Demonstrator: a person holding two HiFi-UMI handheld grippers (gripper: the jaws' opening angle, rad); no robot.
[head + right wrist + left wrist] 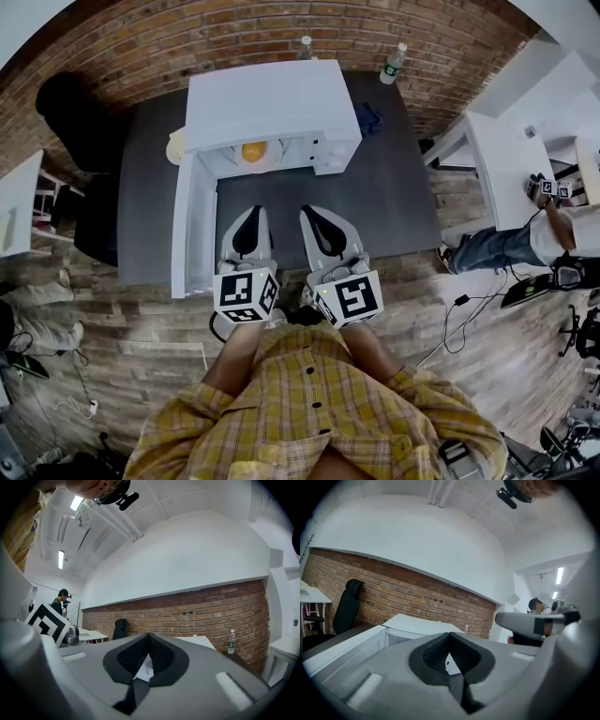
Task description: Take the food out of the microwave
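There is one round orange-yellow lump of food [253,150] on one white plate [275,159], inside the one white box microwave [272,98]. The microwave's white door [192,225] hangs open to its left.

I judge the food soft, light and perhaps slippery, though it shows small from up here. I would take hold of the stiff plate instead, at the rim nearest the microwave's mouth, and keep it level.

My left gripper [249,212] and right gripper [314,212] hover in front of the microwave over the dark grey table [394,187]. The fingers [433,654] of both are clenched on nothing. Behind the microwave stand two clear plastic bottles [394,62].
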